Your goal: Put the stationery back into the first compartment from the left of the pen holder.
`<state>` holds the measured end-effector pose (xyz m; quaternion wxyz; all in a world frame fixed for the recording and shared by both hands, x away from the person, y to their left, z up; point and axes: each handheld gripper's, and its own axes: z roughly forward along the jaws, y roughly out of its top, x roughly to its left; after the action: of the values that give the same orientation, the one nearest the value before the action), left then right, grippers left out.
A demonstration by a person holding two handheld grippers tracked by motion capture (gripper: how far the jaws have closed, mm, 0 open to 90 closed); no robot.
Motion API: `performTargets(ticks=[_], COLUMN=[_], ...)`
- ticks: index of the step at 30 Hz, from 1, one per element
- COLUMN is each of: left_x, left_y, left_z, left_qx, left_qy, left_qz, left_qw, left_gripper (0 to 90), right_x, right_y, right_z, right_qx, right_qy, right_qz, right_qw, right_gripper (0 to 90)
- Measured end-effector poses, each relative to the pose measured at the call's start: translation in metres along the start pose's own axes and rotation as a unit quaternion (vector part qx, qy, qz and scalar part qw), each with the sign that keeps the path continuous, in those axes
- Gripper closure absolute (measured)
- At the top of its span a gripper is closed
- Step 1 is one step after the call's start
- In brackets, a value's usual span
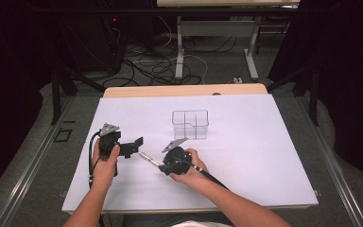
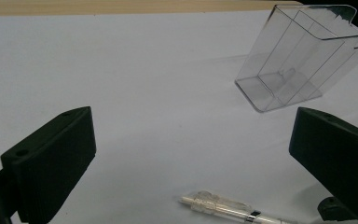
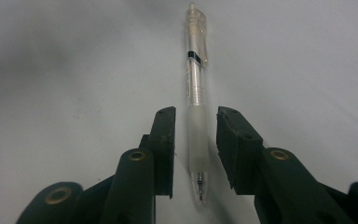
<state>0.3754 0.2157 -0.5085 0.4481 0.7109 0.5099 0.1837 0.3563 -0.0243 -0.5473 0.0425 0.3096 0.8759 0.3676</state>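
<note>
A clear plastic pen [image 3: 196,93] with a frosted grip lies flat on the white sheet, its tip pointing back toward my right gripper [image 3: 196,114]. The jaws stand on either side of the pen's grip section with a thin gap on each side, so they are open around it. In the high view the pen [image 1: 147,157] lies between the two hands, with my right gripper [image 1: 163,165] at its near end. My left gripper [image 1: 132,146] hovers just to the pen's left, open wide and empty [image 2: 191,116]; the pen [image 2: 223,207] lies below its jaws.
A clear plastic box [image 1: 190,124] with dividers stands upright behind the hands, mid-table; it also appears at the upper right in the left gripper view [image 2: 298,60]. The white sheet [image 1: 246,156] covers the tabletop. Cables and table legs lie on the floor beyond.
</note>
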Motion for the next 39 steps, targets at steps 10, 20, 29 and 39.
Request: performTargets(ticks=[10,20,29,39], left_x=[0.000,0.000,0.000,0.000], left_y=[0.000,0.000,0.000,0.001], left_z=[0.000,0.001,0.001,0.000], left_qx=[0.005,0.003,0.003,-0.002], left_qy=[-0.001,0.000,-0.004,-0.006], left_qz=[0.005,0.005,0.005,0.007], left_qw=[1.0000,1.0000,1.0000,1.0000], left_gripper=[0.4,0.4,0.8,1.1], right_x=[0.001,0.001,0.002,0.000], right_y=[0.000,0.000,0.000,0.001], right_z=[0.008,0.010,0.010,0.007], right_qx=[0.006,0.014,0.014,0.010], right_qy=[-0.007,-0.015,-0.015,-0.006], right_qz=[-0.006,0.000,-0.004,-0.011], right_qw=[0.9999,0.9998,0.9998,0.9999], right_gripper=[72.9,79.7,80.1,80.4])
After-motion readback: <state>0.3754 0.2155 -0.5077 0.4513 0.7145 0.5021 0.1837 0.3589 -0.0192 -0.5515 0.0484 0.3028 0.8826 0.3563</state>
